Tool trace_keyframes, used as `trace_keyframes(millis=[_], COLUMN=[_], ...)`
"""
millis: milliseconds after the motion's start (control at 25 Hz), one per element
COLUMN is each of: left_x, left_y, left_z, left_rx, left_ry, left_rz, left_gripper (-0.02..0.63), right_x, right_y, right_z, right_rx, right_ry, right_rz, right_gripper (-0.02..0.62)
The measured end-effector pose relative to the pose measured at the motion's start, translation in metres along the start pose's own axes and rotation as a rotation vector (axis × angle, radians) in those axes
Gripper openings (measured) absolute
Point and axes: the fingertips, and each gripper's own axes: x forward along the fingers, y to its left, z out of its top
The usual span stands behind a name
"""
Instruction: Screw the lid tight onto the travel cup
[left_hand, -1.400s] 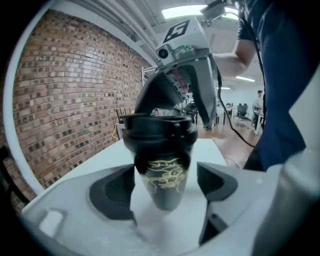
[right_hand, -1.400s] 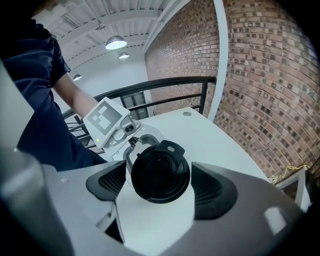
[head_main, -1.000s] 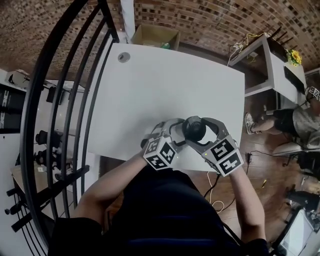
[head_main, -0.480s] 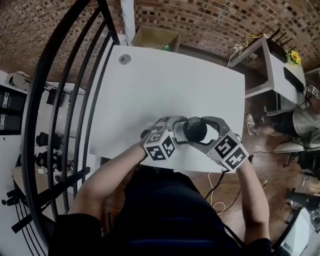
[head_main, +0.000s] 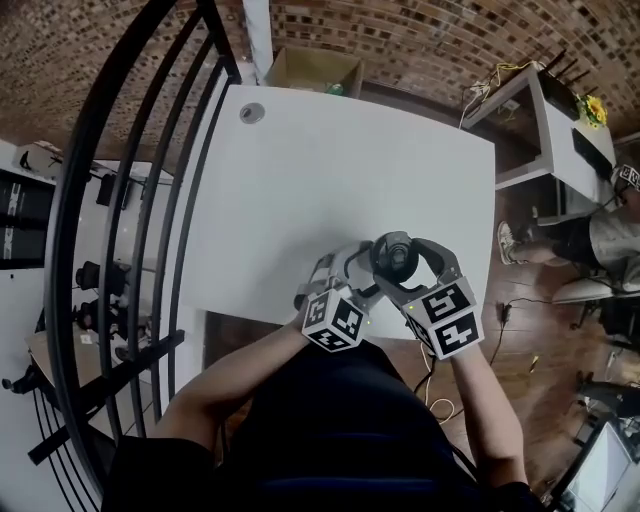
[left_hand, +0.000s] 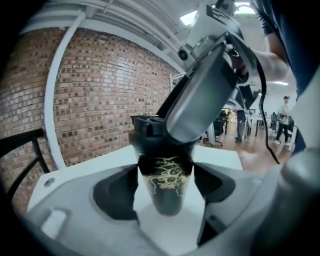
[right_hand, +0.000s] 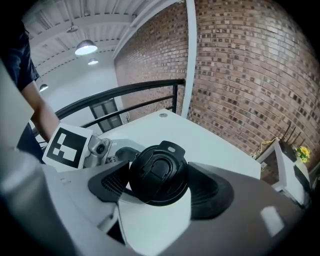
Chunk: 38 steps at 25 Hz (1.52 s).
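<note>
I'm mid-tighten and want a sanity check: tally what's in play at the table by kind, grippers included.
travel cup: 1
lid: 1
grippers: 2 (left gripper, jaws just closed in on the travel cup between them; right gripper on the lid)
total: 4

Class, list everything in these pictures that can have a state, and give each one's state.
travel cup: upright, lid on top.
lid: sitting on the travel cup; how tight it is cannot be told.
left gripper: jaws have just been closing, pads now against the travel cup's body.
right gripper: clamped on the lid's rim from above.
</note>
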Motion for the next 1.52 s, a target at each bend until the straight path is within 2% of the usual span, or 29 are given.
trace_keyframes(millis=[80,240,360,440,520,560,640,800,880,920,1000,1080,1160,1240,1280,1360,1520], left_x=[0.001,0.007,0.014,0.018,0.019,0.019,0.017,0.016,0.015,0.015,0.012,0.009,0.009,0.01,0.011,0.011,0.011], left_y=[-0.003,-0.007,-0.006,-0.006,-0.005,-0.004,-0.003,-0.003,-0.005,-0.005,-0.005,-0.002,-0.002,-0.004,-0.003,-0.002,-0.004], left_z=[0.0,-0.005,-0.006,-0.004,-0.002,-0.001,-0.001,0.001,0.001,0.0,-0.001,-0.001,-0.001,0.0,0.0,0.001,0.001], left_rx=[0.058,0.243,0.309,0.321,0.304,0.284,0.235,0.12,0.073,0.063,0.092,0.174,0.245,0.262,0.252,0.225,0.18], left_ry=[0.006,0.057,0.096,0.1,0.08,0.064,0.035,0.01,0.004,0.003,0.003,0.015,0.041,0.056,0.053,0.037,0.005], left_rz=[-0.074,-0.285,-0.41,-0.441,-0.417,-0.39,-0.321,-0.141,-0.071,-0.071,-0.153,-0.287,-0.397,-0.438,-0.434,-0.401,-0.328], left_gripper=[0.37,0.431,0.431,0.417,0.391,0.39,0.387,0.387,0.387,0.39,0.396,0.411,0.417,0.397,0.396,0.393,0.391], right_x=[0.0,0.001,0.0,-0.002,-0.003,-0.003,-0.002,-0.002,-0.003,-0.002,-0.001,0.001,0.0,0.0,0.0,0.002,0.002], right_y=[-0.001,0.001,0.002,0.005,0.007,0.008,0.01,0.009,0.009,0.01,0.012,0.016,0.019,0.019,0.018,0.016,0.011], right_z=[-0.001,0.0,0.003,0.004,0.003,0.002,0.001,0.002,0.003,0.002,0.001,0.002,0.005,0.005,0.006,0.007,0.005], right_rx=[-0.038,-0.195,-0.341,-0.495,-0.621,-0.646,-0.618,-0.326,-0.254,-0.262,-0.335,-0.454,-0.622,-0.716,-0.708,-0.613,-0.258], right_ry=[0.028,0.095,0.142,0.18,0.213,0.227,0.238,0.211,0.21,0.213,0.219,0.221,0.225,0.243,0.251,0.25,0.232], right_rz=[0.027,0.143,0.195,0.228,0.265,0.278,0.282,0.185,0.135,0.131,0.17,0.244,0.315,0.355,0.357,0.322,0.174], right_gripper=[0.37,0.371,0.373,0.373,0.373,0.373,0.373,0.371,0.371,0.371,0.371,0.371,0.371,0.371,0.371,0.371,0.371])
